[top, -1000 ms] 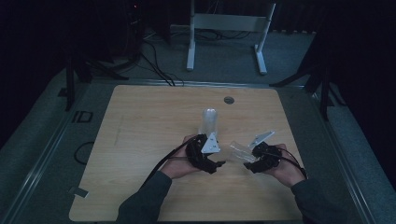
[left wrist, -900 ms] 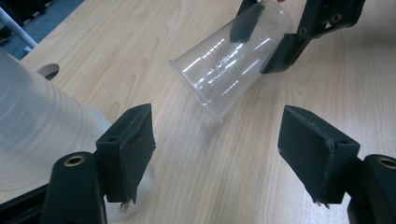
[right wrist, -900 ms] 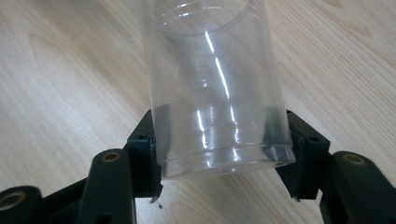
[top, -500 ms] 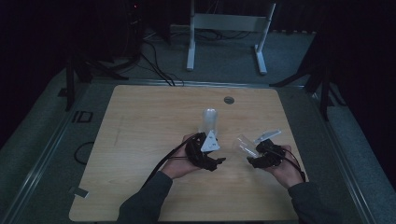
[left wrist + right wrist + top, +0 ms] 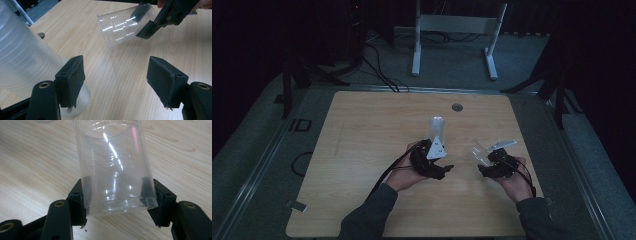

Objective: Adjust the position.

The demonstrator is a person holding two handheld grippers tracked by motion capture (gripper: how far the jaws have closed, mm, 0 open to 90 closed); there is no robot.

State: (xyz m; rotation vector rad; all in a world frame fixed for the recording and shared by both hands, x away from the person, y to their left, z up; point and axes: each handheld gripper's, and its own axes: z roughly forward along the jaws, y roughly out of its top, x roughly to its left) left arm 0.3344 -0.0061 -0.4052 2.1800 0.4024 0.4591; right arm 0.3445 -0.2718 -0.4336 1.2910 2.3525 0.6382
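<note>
A tall stack of frosted plastic cups (image 5: pixel 437 127) stands near the middle of the wooden table (image 5: pixel 362 150). In the left gripper view the stack (image 5: pixel 27 62) rises just outside my left jaw. My left gripper (image 5: pixel 443 169) (image 5: pixel 116 67) is open; its jaws have just been closing, with only bare table between them. My right gripper (image 5: pixel 488 162) (image 5: pixel 117 192) is shut on a single clear cup (image 5: pixel 477 151) (image 5: pixel 112 157) near its base. The cup is tilted, its mouth pointing away from the gripper. The left gripper view shows that cup (image 5: pixel 122 25) held above the table by the right gripper (image 5: pixel 152 25).
A round grey grommet (image 5: pixel 456 107) sits near the table's far edge. A white metal stand (image 5: pixel 452 25) is on the floor beyond the table, with cables (image 5: pixel 377 70) to its left. Bare tabletop stretches to the left of my hands.
The right gripper and its cup have shifted slightly away from me. The left hand has kept its place beside the stack.
</note>
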